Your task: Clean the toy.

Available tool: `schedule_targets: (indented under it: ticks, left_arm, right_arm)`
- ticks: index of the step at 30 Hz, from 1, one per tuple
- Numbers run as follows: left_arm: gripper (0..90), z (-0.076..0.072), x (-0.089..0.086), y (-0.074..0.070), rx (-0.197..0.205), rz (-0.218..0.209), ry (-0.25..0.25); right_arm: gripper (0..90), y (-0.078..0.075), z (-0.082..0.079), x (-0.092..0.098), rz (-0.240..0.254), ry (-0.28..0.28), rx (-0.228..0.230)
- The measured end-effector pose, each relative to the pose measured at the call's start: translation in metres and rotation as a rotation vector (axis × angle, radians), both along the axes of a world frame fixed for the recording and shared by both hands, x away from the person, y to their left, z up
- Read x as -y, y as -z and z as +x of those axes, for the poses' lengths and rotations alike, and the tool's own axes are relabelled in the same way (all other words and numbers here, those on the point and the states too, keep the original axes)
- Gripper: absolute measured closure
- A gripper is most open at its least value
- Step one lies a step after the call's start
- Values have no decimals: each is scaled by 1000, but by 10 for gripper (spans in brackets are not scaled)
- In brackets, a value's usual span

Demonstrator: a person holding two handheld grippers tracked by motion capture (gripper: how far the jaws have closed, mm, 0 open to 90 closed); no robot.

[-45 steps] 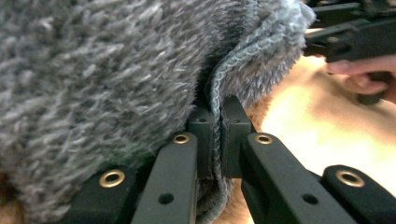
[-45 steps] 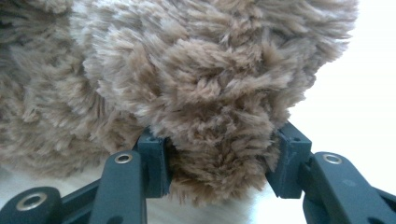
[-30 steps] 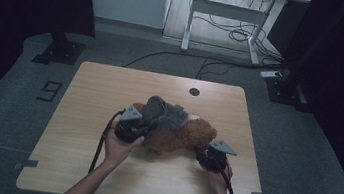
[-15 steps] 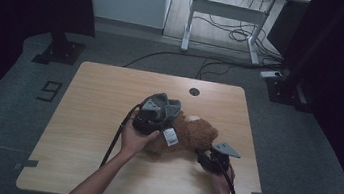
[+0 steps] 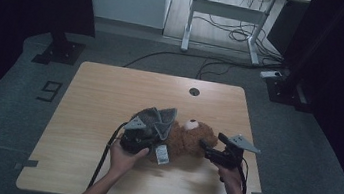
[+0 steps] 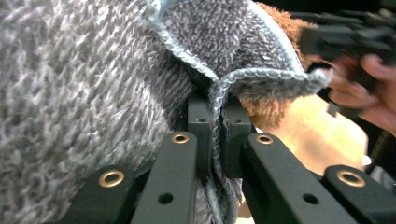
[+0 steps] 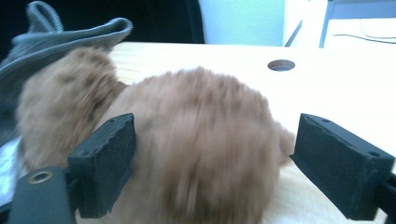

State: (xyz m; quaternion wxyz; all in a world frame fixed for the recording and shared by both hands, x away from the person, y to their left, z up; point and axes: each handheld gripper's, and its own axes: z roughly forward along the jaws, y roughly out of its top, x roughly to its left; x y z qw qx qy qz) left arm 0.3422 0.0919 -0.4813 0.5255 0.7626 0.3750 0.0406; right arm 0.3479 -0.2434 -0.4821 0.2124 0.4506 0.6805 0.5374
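A brown teddy bear (image 5: 185, 140) lies on its side near the front middle of the wooden table (image 5: 110, 94), its pale muzzle turned toward the far edge. A grey knitted garment (image 5: 157, 120) is bunched over the bear's left end, and a white tag (image 5: 161, 154) hangs out beneath it toward the person.

The left gripper (image 5: 147, 133) sits at that left end, held in the person's left hand (image 5: 124, 157). In the left gripper view its jaws are pressed together on a fold of the garment's (image 6: 116, 93) hemmed edge, with the fabric running down between the two black pads and the bear's (image 6: 299, 126) brown fur and pale patch showing just behind. A black cable (image 5: 103, 161) trails from this gripper back over the front of the table.

The right gripper (image 5: 206, 155) is at the bear's right end, held in the right hand (image 5: 231, 178), with its grey three-cornered plate (image 5: 238, 142) on top. Its jaws have just been opening and now stand spread wide. In the right gripper view the bear's (image 7: 201, 144) rounded furry part lies between the two pads; the fur is blurred there, so it seems the pads no longer press on it, though the left pad is very close to the fur. Beyond the bear, the round cable hole (image 7: 281, 65) in the table top is visible.
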Motion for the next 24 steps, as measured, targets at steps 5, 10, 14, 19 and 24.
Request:
schedule_targets:
  ticks: [5, 10, 14, 19, 24]
  left_arm:
    - [846, -8, -3, 6, -3, -19, 17]
    - [847, -13, 2, 11, -7, -1, 47]
    - [849, -11, 7, 14, 1, 21, 45]
    - [849, 10, -1, 14, -47, -25, 20]
    - [845, 13, -29, -8, -46, -62, -13]
  right_arm:
    - [201, 9, 6, -8, 20, -72, -72]
    - [381, 36, -3, -5, 41, -76, -114]
    - [441, 47, -12, -2, 34, -74, -95]
    - [494, 47, -8, -12, 4, -21, -60]
    - [503, 48, -3, -18, -11, -18, -44]
